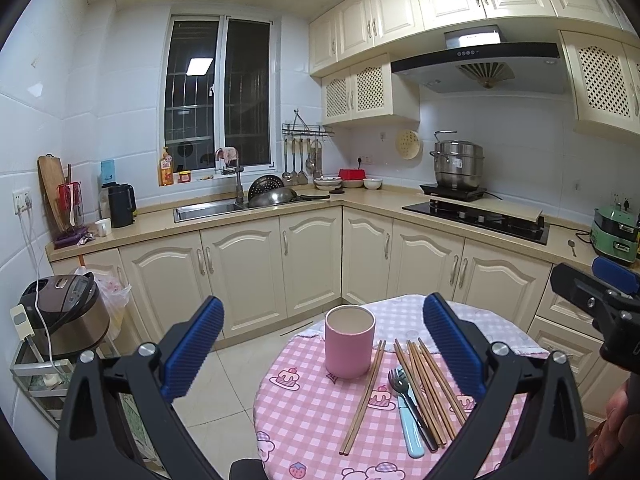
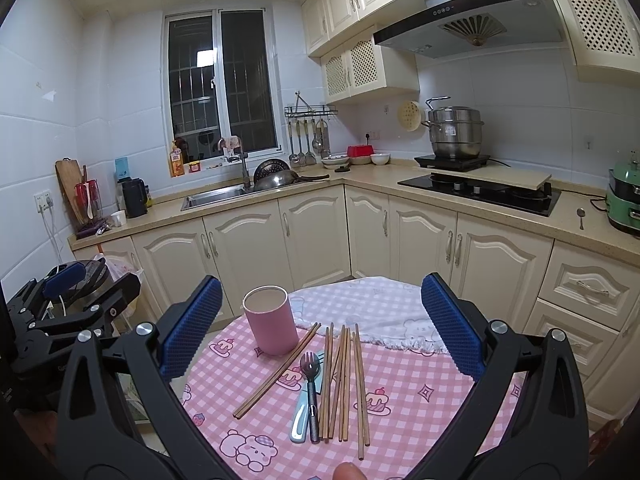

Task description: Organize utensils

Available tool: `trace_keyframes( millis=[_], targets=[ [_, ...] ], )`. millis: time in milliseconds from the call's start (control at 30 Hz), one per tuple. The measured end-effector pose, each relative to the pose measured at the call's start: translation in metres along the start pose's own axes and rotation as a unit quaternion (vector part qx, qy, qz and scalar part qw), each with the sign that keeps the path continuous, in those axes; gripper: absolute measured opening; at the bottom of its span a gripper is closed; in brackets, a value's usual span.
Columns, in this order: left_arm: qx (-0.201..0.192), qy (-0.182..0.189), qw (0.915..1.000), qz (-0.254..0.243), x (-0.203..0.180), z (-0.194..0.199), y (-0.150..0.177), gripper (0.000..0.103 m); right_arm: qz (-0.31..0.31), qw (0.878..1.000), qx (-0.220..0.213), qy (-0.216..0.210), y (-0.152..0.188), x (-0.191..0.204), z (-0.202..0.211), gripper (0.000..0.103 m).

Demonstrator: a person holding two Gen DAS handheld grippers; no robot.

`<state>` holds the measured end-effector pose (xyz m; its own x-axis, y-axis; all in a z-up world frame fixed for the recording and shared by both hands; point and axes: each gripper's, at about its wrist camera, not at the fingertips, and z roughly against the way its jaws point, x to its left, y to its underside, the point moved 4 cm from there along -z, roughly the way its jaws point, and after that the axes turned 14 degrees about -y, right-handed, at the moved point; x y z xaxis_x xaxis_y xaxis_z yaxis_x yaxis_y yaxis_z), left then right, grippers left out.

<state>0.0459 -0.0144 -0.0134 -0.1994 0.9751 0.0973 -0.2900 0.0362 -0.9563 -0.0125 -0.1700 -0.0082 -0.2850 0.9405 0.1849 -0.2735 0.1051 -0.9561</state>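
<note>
Basically, utensils lay loose on the round worktop [image 2: 400,392] with the pink checked cloth. Pink cylindrical holder [image 2: 271,320] [image 1: 349,341] stood upright near the far side, nothing visible inside it. One pair of wooden chopsticks [image 2: 277,370] [image 1: 363,398] lay diagonal just beside the holder's base, far tips close to it. Main bundle of chopsticks [image 2: 340,384] [image 1: 430,390] sat right of that pair, roughly parallel and fanned a bit. Dark metal fork [image 2: 310,388] [image 1: 404,384] lay along the bundle's left edge, partly over a light blue handled utensil [image 2: 300,420] [image 1: 410,426]; its head was hidden, type unclear. A white checked cloth [image 2: 380,308] covered the worktop's far part.

Left hand-held gripper [image 1: 322,344] was spread wide, holding nothing, above the near edge with the holder between its blue pads in view. Right hand-held gripper [image 2: 320,322] was likewise spread wide, holding nothing, framing holder and utensils. Each showed at the edge of the other's view.

Background: cream cabinets, sink [image 2: 212,198], gas hob [image 2: 480,192], steamer pot [image 2: 454,132], rice cooker [image 1: 66,312] on a low rack.
</note>
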Motion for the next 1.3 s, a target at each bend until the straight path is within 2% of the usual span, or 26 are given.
trace_keyframes(
  millis=[500,667,833,1033,1300],
  targets=[
    [0.018,-0.001,0.9997,-0.015,-0.008,-0.027,0.002,0.098,0.002,0.999,0.035,0.006,-0.002,-0.015,-0.024,0.098],
    [0.040,-0.002,0.9989,-0.025,-0.015,-0.047,0.007,0.098,-0.009,0.998,0.065,0.013,0.000,-0.031,-0.042,0.098],
    [0.077,-0.005,0.9961,-0.041,-0.022,-0.078,0.018,0.098,-0.024,0.993,0.113,0.021,0.009,-0.055,-0.069,0.098],
    [0.140,-0.008,0.9876,-0.072,-0.034,-0.128,0.040,0.098,-0.042,0.979,0.196,0.033,0.034,-0.094,-0.117,0.098],
    [0.216,0.006,0.9668,-0.136,-0.059,-0.188,0.091,0.098,-0.063,0.952,0.299,0.022,0.085,-0.129,-0.169,0.098]
  ],
)
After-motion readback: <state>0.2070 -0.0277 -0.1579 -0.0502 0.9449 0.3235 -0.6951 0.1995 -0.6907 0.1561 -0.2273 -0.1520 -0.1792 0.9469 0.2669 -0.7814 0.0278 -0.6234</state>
